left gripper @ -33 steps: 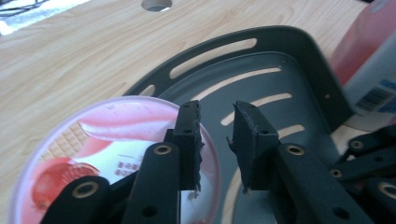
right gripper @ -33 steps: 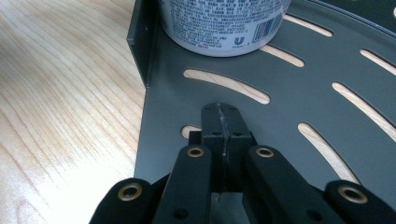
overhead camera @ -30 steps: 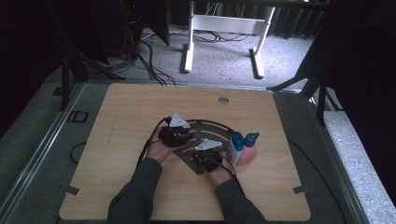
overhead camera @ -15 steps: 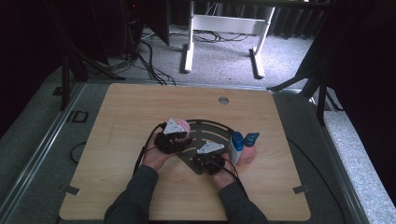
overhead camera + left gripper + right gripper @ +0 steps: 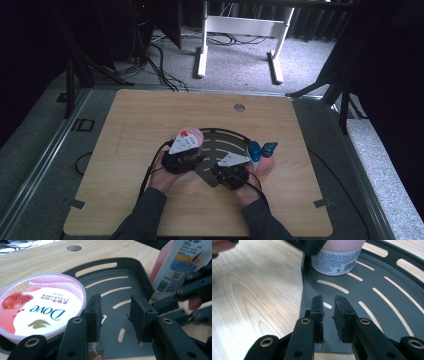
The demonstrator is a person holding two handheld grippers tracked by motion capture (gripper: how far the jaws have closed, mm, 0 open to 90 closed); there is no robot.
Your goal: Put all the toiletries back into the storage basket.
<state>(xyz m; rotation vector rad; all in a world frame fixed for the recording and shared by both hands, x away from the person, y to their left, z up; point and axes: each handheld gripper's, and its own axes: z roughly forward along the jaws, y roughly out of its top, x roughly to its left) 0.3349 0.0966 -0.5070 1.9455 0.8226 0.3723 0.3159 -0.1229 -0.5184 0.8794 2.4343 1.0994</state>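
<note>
A: Tub (image 5: 37, 307) sits at the left of the black tray (image 5: 130, 267). Your left gripper (image 5: 115, 315) has been opening, jaws apart over bare tray, holding nothing.

B: And my right gripper (image 5: 328, 315)?

A: Just opening too, a narrow gap, empty. Lift clear before you reach. The tub's lid reads "Dove".
</note>
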